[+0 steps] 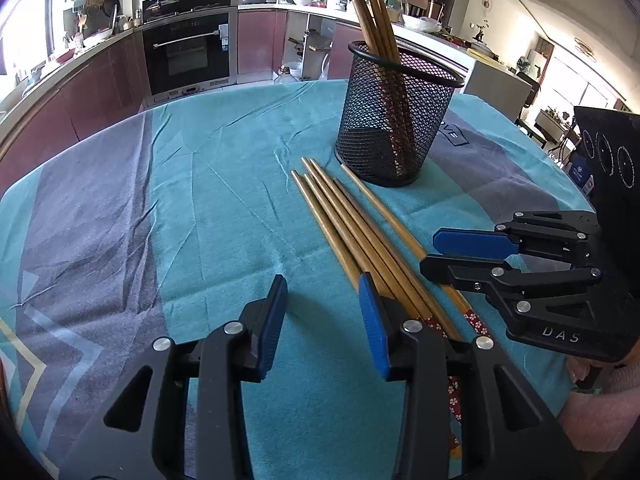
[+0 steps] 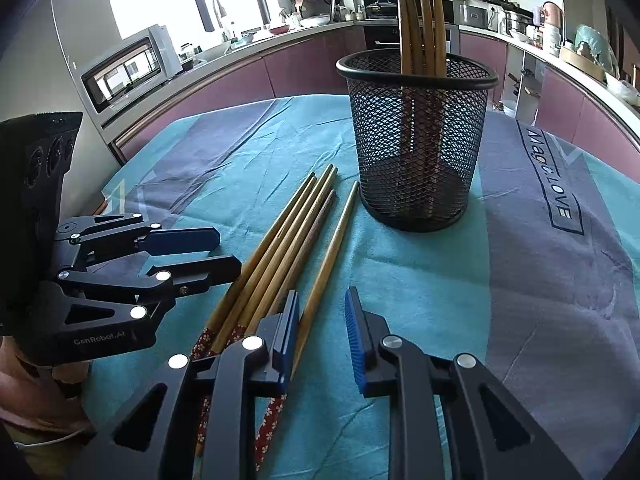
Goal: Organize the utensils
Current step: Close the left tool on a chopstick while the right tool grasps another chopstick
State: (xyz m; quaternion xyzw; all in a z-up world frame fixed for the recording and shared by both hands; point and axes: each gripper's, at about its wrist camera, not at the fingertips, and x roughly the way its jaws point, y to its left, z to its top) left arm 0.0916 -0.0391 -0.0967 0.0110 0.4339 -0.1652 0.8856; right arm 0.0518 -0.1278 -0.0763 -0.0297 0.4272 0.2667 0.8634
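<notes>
Both grippers, left (image 1: 324, 320) and right (image 2: 322, 330), fingers wide and empty, flank loose bamboo chopsticks (image 2: 288, 240), probably bound for the black mesh cup (image 2: 416, 136).

Teal/grey tablecloth (image 1: 200, 200) on table; oven (image 1: 188, 52) & microwave (image 2: 128, 68) behind.

Left wrist view: low over the near edge of the table (image 1: 120, 208), facing the far edge, looking out between its own fingers. Right wrist view: equally low and close, beside it to the right, facing the same way. Both share the chopsticks (image 1: 352, 224) (image 2: 288, 232) at the near edge, the holder (image 1: 396, 120) (image 2: 416, 140) beyond, and each other's gripper.
</notes>
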